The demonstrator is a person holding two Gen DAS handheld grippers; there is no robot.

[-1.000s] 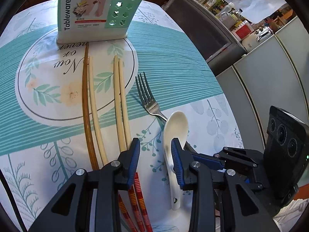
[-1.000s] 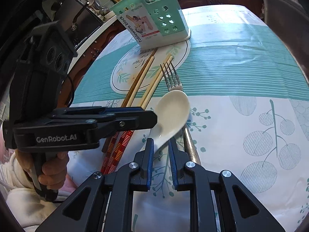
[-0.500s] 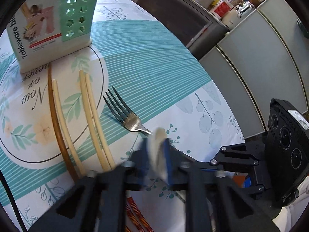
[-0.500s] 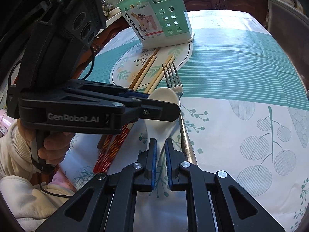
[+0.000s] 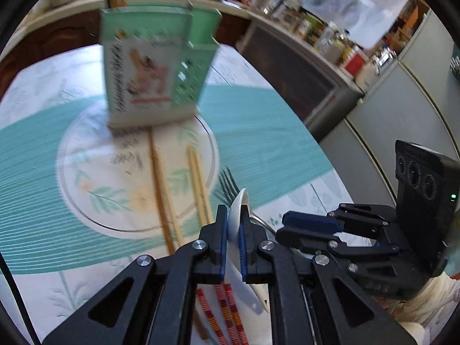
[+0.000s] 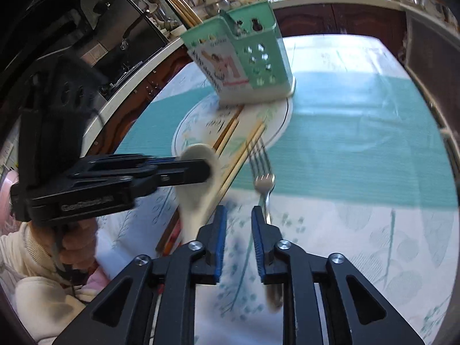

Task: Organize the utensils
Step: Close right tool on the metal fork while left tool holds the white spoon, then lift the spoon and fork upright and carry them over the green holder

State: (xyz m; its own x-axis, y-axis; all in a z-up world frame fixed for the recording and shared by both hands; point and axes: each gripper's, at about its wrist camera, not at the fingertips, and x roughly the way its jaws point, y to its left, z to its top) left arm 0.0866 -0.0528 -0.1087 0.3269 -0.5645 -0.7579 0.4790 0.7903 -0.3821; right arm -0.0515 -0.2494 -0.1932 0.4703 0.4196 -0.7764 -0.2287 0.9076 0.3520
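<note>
A home kitchen with a dining table is showing here. A floral teal tablecloth (image 5: pixel 258 149) is covering the table, and chopsticks (image 5: pixel 198 184), a fork (image 6: pixel 263 172) and a green holder (image 6: pixel 244 57) are lying or standing on it. Behind the table a long counter (image 5: pixel 290 28) is running along dark wood cabinets (image 6: pixel 339 20). Jars and bottles (image 5: pixel 325 34) are crowding the counter top, though blur is hiding their labels. Pans and ladles (image 6: pixel 138 28) are hanging at the left of the right wrist view. Pale tall doors (image 5: pixel 402 109), perhaps a fridge or cupboard, are standing beside the counter. Daylight is falling across the cloth.
</note>
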